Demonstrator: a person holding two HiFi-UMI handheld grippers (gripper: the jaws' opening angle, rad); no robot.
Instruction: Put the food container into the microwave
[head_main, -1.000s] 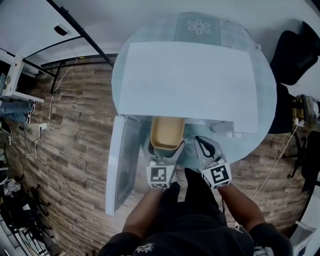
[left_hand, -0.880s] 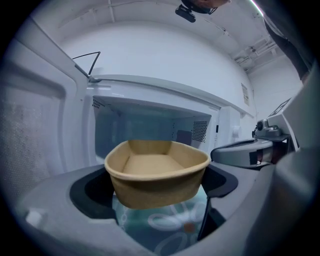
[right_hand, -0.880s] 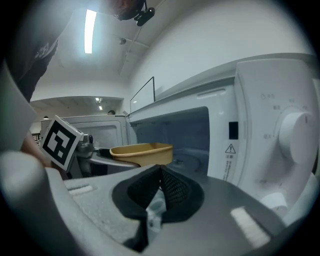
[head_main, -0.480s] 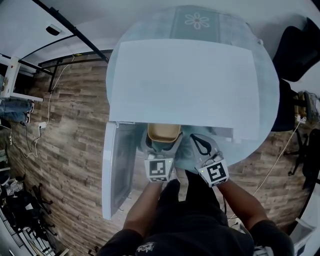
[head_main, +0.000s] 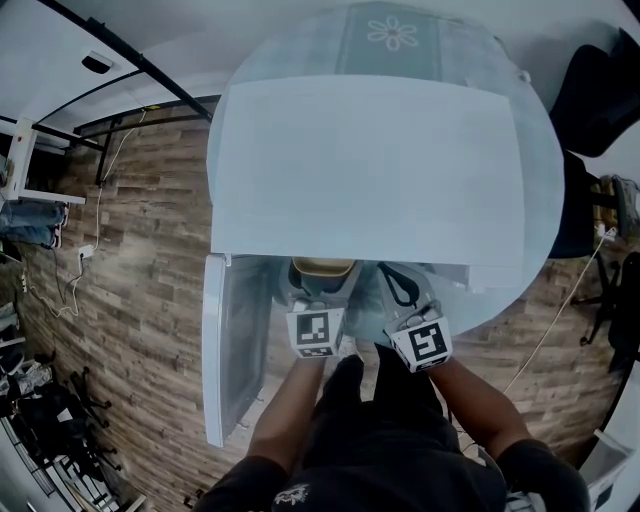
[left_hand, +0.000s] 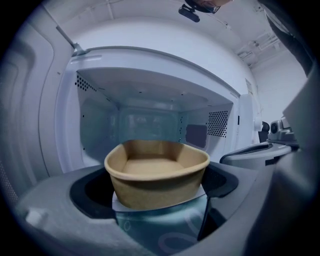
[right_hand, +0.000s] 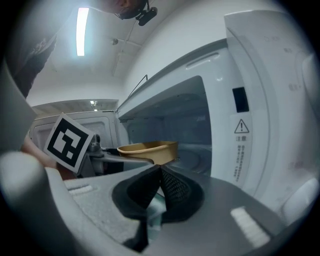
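The left forearm (head_main: 292, 405) and right forearm (head_main: 478, 400) are held forward from the body, side by side. The left gripper (head_main: 318, 292) is found with its jaws clamped on the food container (left_hand: 157, 176), which is carried level. The right gripper (head_main: 402, 292) is held just beside it, jaws pressed together with nothing between them.

A round, pale glass counter (head_main: 535, 190) stands on a wood-plank floor (head_main: 150, 270), with a flower-patterned mat (head_main: 392, 33) at its far edge. A black chair (head_main: 603, 92) sits to the far right. A white cable (head_main: 100, 195) trails across the floor at left, near a black rail (head_main: 130, 60).
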